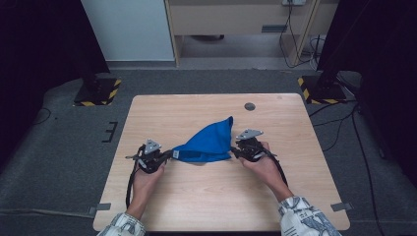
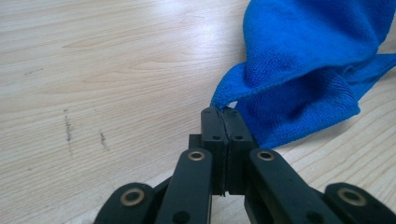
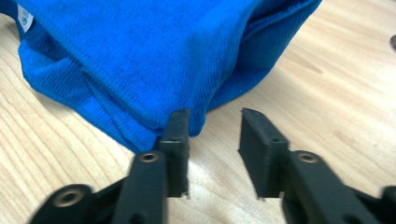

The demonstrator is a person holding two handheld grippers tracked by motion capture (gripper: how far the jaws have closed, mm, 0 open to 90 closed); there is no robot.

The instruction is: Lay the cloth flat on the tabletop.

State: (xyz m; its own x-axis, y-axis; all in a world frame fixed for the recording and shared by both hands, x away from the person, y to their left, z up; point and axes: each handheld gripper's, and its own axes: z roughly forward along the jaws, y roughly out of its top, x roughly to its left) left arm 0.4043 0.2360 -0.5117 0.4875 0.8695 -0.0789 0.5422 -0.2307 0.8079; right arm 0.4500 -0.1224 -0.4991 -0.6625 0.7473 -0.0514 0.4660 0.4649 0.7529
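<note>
A crumpled blue cloth (image 1: 209, 142) lies at the middle of the wooden table (image 1: 196, 206), one corner peaked up toward the far side. My left gripper (image 1: 170, 155) sits at the cloth's left end. In the left gripper view its jaws (image 2: 226, 112) are pressed together on a thin corner of the cloth (image 2: 303, 60). My right gripper (image 1: 234, 152) is at the cloth's right edge. Its jaws (image 3: 215, 116) stand apart with bare table between them, and the folded edge of the cloth (image 3: 140, 60) lies against the left fingertip (image 3: 177, 123). A white label (image 3: 24, 17) shows on the cloth.
A round cable hole (image 1: 250, 106) sits near the table's far edge. Two stand bases with yellow-black stripes (image 1: 98, 91) (image 1: 320, 88) rest on the floor beyond the far corners. Bare wood stretches in front of the cloth and on both sides.
</note>
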